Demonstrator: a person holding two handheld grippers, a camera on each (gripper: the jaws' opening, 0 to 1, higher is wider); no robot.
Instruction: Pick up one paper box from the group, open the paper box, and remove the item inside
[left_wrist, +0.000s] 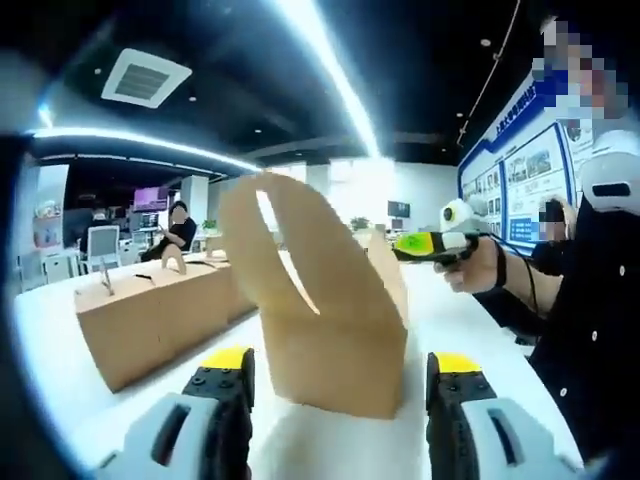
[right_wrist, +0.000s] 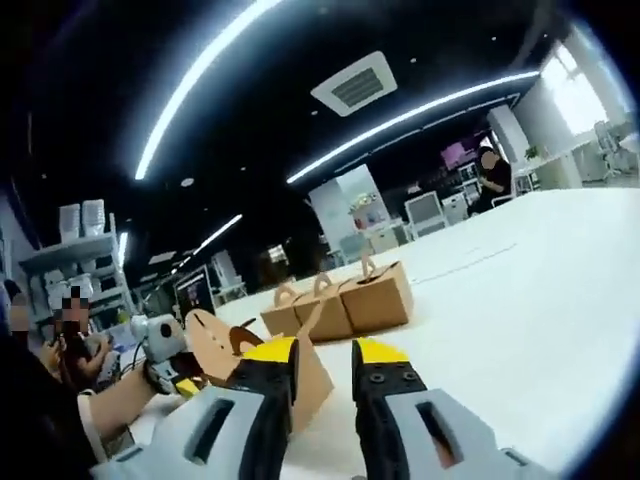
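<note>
White bench under strip lights, open office behind, a seated person far off. We have one box pulled near, its handle flaps standing up; a row of boxes sits just to one side. Left tongs spread, framing the box, not touching. Right tongs nearly pressed together, gripping nothing, box just beyond them. We judge thin card: light, easily crushed, so best taken by a flap edge. Nothing blocks the approach; contents hidden.
</note>
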